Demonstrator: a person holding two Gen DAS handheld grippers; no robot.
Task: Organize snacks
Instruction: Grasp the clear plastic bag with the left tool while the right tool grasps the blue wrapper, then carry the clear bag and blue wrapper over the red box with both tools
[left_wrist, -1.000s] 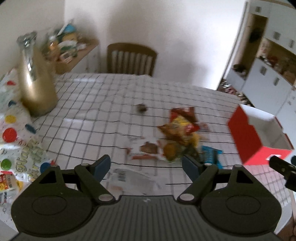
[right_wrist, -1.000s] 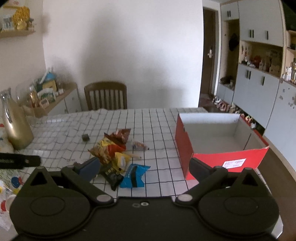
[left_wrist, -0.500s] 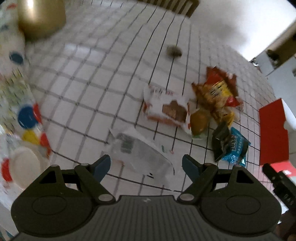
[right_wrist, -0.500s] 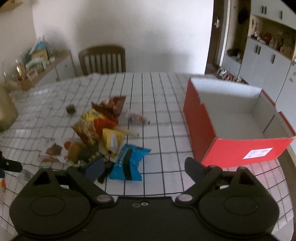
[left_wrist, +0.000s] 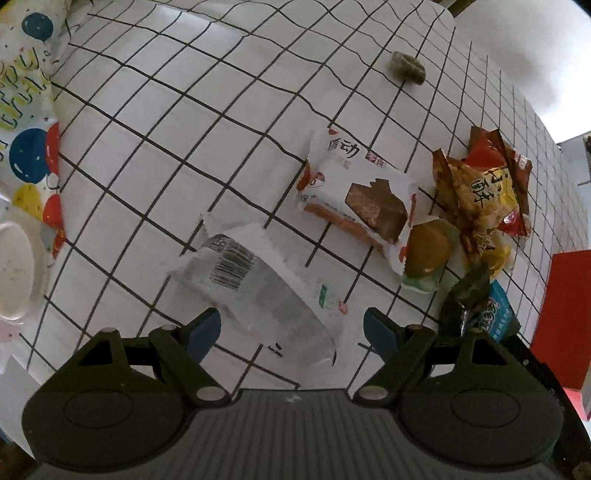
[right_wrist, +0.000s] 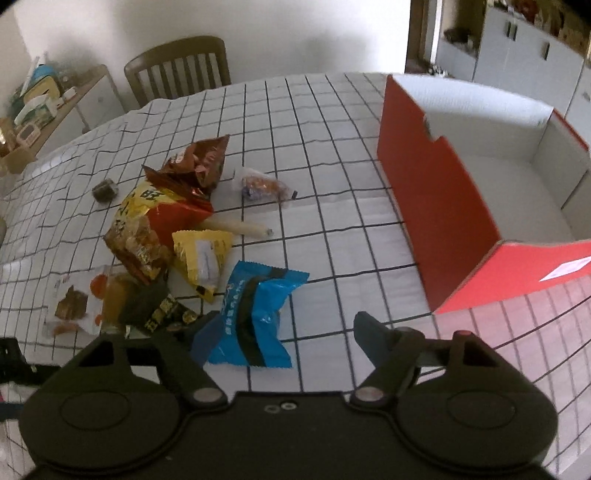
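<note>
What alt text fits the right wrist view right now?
The right gripper, jaws open and just closing in, hangs over a blue snack packet on the checked tablecloth. More snack packets are piled to its left; an empty red box stands to its right.

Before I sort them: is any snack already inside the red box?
No, the red box shows only its bare white inside in the right wrist view.

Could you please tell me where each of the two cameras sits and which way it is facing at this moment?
Left wrist: on the left gripper, looking steeply down at the clear packet on the checked tablecloth; both open fingers show.
Right wrist: on the right gripper, tilted down across the table toward the red box; its fingers flank the blue packet, jaws just closing, pads apparently not pressing.
Shared: the snack pile, blue packet, red box.
</note>
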